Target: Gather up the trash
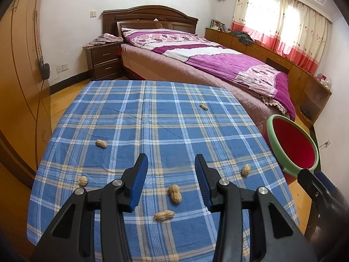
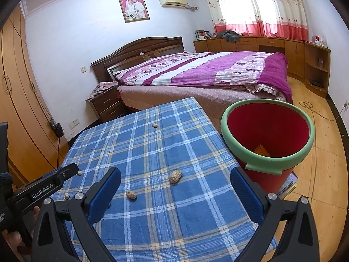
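Home bedroom, made bed [image 2: 202,72], wardrobe [image 2: 15,100], curtained window [image 2: 257,6]

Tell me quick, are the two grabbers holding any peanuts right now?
Left gripper: jaws open, holding nothing, above the peanuts on the cloth.
Right gripper: jaws wide open, holding nothing.

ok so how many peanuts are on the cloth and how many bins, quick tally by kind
peanuts: 6
bins: 1
total: 7
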`<state>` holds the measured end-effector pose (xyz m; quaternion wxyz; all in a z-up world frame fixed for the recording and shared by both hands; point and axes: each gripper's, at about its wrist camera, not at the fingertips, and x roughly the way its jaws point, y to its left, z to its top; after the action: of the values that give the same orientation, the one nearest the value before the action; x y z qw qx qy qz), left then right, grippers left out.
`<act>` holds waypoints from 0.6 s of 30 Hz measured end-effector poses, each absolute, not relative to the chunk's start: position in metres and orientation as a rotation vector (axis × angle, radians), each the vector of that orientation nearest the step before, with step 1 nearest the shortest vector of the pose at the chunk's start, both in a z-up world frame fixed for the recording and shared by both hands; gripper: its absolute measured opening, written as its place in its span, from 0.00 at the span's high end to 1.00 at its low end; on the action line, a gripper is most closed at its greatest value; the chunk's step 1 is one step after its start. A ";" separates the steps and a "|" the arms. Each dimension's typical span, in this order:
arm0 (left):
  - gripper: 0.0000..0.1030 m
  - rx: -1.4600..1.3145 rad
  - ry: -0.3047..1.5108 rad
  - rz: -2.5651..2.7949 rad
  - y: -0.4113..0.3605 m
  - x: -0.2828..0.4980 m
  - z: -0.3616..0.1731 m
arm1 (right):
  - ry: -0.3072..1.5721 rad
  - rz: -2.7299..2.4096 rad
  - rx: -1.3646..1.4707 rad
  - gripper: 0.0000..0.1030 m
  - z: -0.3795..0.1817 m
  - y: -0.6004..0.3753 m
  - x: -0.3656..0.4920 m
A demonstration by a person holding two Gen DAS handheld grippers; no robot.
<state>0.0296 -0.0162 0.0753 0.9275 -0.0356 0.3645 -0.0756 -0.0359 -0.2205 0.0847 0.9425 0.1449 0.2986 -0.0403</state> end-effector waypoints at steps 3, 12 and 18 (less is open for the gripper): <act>0.56 -0.074 0.746 -0.153 -0.016 0.030 0.076 | 0.608 -0.083 0.295 0.01 0.085 -0.220 -0.036; 0.56 -0.073 0.746 -0.154 -0.015 0.030 0.075 | 0.609 -0.083 0.295 0.01 0.085 -0.220 -0.036; 0.56 -0.073 0.745 -0.155 -0.015 0.030 0.075 | 0.609 -0.082 0.294 0.01 0.085 -0.219 -0.036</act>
<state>0.0301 -0.0152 0.0755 0.9278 -0.0358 0.3636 -0.0755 -0.0357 -0.2189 0.0849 0.9425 0.1441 0.2988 -0.0405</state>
